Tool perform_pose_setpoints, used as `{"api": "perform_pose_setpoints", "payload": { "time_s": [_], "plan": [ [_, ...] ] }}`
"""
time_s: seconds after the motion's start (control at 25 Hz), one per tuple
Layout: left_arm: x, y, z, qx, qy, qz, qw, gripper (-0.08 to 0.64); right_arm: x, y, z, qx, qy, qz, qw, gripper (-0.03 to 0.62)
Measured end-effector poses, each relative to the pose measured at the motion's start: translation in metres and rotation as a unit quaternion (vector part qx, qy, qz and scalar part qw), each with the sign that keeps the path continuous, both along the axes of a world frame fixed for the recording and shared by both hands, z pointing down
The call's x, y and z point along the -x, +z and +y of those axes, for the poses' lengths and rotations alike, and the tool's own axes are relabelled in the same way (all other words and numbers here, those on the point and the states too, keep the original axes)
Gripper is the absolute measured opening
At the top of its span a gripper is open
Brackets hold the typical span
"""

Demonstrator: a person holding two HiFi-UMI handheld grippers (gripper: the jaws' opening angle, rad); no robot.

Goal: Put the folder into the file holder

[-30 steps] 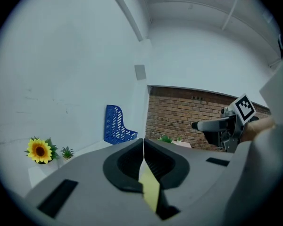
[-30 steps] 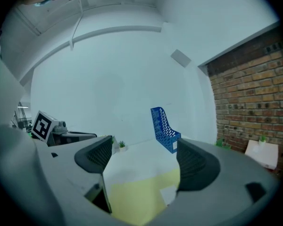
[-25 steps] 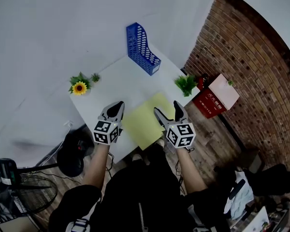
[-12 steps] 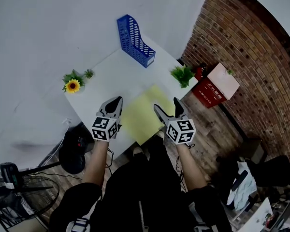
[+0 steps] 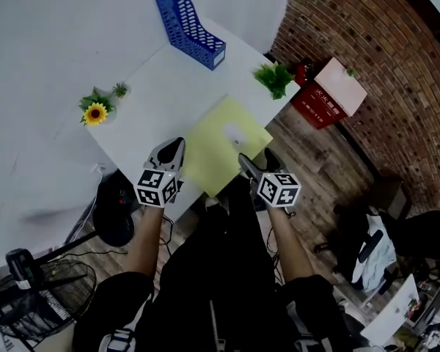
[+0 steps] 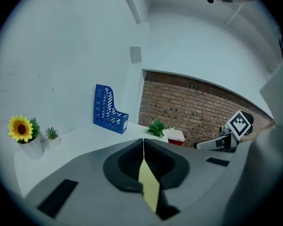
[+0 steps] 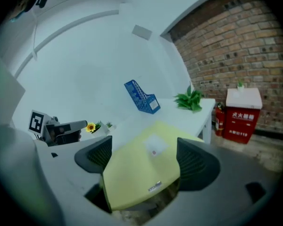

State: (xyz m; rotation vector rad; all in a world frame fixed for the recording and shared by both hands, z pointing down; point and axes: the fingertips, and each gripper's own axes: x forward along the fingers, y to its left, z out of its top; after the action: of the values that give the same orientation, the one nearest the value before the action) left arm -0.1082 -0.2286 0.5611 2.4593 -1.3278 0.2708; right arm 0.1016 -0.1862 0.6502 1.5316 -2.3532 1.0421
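A yellow folder (image 5: 224, 144) lies flat on the white table (image 5: 169, 86), its near edge hanging over the table's front. The blue file holder (image 5: 191, 28) stands empty at the far end of the table, also visible as the blue file holder (image 7: 142, 97). My left gripper (image 5: 177, 147) is shut beside the folder's left near corner; in the left gripper view the left gripper (image 6: 143, 142) shows a strip of yellow in the slit behind its closed tips. My right gripper (image 5: 255, 160) is open. In the right gripper view the folder (image 7: 141, 164) lies between the right gripper's (image 7: 146, 159) spread jaws.
A potted sunflower (image 5: 95, 113) stands at the table's left edge and a green plant (image 5: 273, 78) at its right edge. A red box (image 5: 326, 94) sits on the wooden floor by the brick wall. A fan (image 5: 29, 299) and a black object (image 5: 117, 218) sit on the floor lower left.
The head view has shifted, so the table and file holder sit higher. Both grippers now stand nearer the folder's near edge. The folder stays flat; the jaws look unchanged.
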Motion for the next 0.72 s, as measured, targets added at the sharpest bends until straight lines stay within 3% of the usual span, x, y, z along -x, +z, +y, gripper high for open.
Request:
{"api": "perform_pose_setpoints", "payload": {
  "time_s": [0.28, 0.48, 0.56, 0.72],
  "plan": [
    [0.014, 0.012, 0.011, 0.015, -0.009, -0.013, 0.9998, 0.025, 0.0, 0.065, 0.021, 0.085, 0.023, -0.066, 0.994, 0.43],
    [0.032, 0.017, 0.018, 0.023, -0.022, -0.023, 0.9992, 0.025, 0.009, 0.099, 0.028, 0.144, 0.047, -0.149, 0.977, 0.43],
    [0.04, 0.019, 0.019, 0.026, -0.028, -0.027, 0.9989, 0.025, 0.014, 0.109, 0.027, 0.165, 0.058, -0.207, 0.963, 0.43],
    [0.054, 0.022, 0.025, 0.032, -0.042, -0.033, 0.9981, 0.025, 0.02, 0.127, 0.024, 0.195, 0.074, -0.345, 0.915, 0.43]
  ]
}}
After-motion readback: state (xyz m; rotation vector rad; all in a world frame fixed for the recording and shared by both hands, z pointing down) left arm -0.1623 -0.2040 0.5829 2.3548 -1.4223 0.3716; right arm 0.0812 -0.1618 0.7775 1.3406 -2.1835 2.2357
